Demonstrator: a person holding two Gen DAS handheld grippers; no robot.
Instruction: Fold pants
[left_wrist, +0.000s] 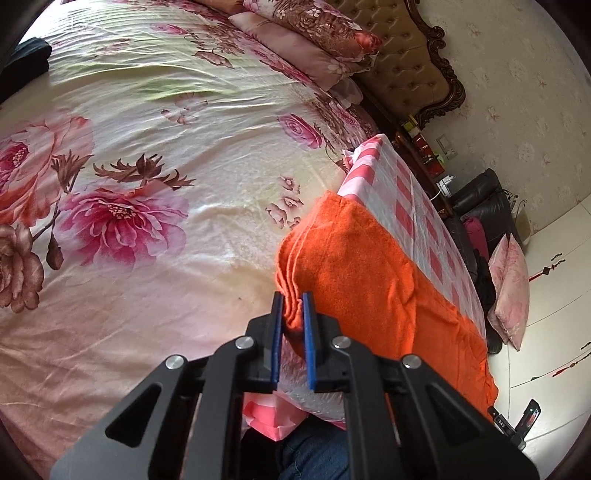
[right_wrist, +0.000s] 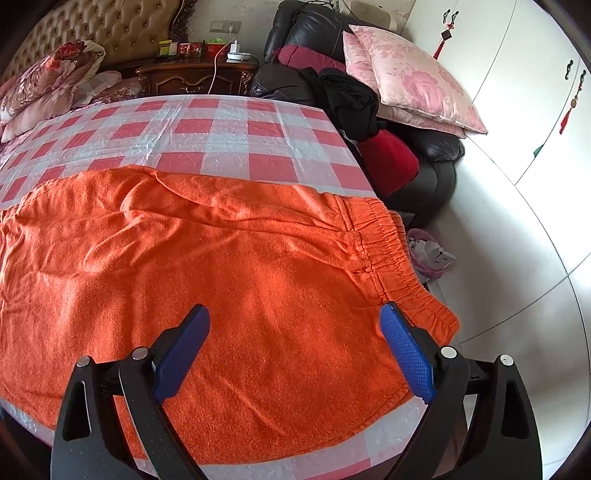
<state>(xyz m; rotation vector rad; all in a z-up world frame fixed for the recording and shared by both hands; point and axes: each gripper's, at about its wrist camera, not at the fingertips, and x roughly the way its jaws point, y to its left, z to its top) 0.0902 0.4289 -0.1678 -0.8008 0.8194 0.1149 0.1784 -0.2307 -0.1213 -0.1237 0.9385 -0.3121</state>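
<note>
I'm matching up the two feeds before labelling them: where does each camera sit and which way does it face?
Left wrist: on the left tool, facing across the table's end toward the bed; its fingers pinch the orange pants.
Right wrist: on the right tool, open above the pants, facing the sofa.
Shared: pants, checkered tablecloth, headboard.

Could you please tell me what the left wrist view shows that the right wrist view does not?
Only the left wrist view shows the left gripper shut on a bunched end of the orange pants, and the floral bedspread beside the table. Only the right wrist view shows the right gripper open above the pants and their elastic waistband. Both show the orange pants lying on the checkered tablecloth.
</note>
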